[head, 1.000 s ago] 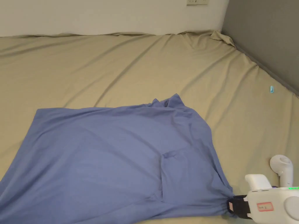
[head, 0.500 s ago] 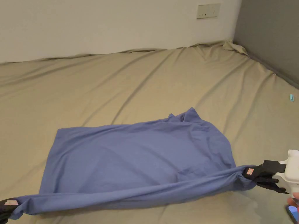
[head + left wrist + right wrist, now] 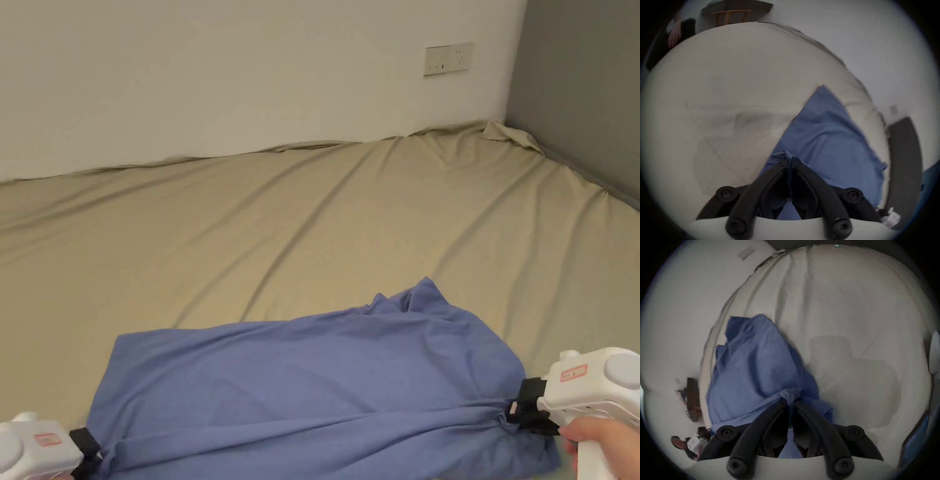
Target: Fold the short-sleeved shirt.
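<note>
A blue short-sleeved shirt (image 3: pixel 312 381) lies spread across the near part of a beige bed sheet (image 3: pixel 300 219). Its near edge is pulled taut between my two grippers. My left gripper (image 3: pixel 94 453) sits at the lower left, shut on a bunched corner of the shirt (image 3: pixel 826 138); the jaws (image 3: pixel 789 162) pinch the cloth between them. At the lower right my right gripper (image 3: pixel 515 412) is shut on the opposite corner, with blue fabric (image 3: pixel 753 369) gathered at its tips (image 3: pixel 789 400). A hand (image 3: pixel 603 437) holds the right gripper's white body.
A white wall (image 3: pixel 250 75) with a socket plate (image 3: pixel 448 59) runs behind the bed. A grey panel (image 3: pixel 581 87) borders the right side. Wooden furniture (image 3: pixel 730 14) and another person's hand (image 3: pixel 673 38) show beyond the bed in the left gripper view.
The near edge of the shirt has been lifted and carried farther over the rest of it, both grippers still holding their corners. The head camera has tilted up, showing more wall.
</note>
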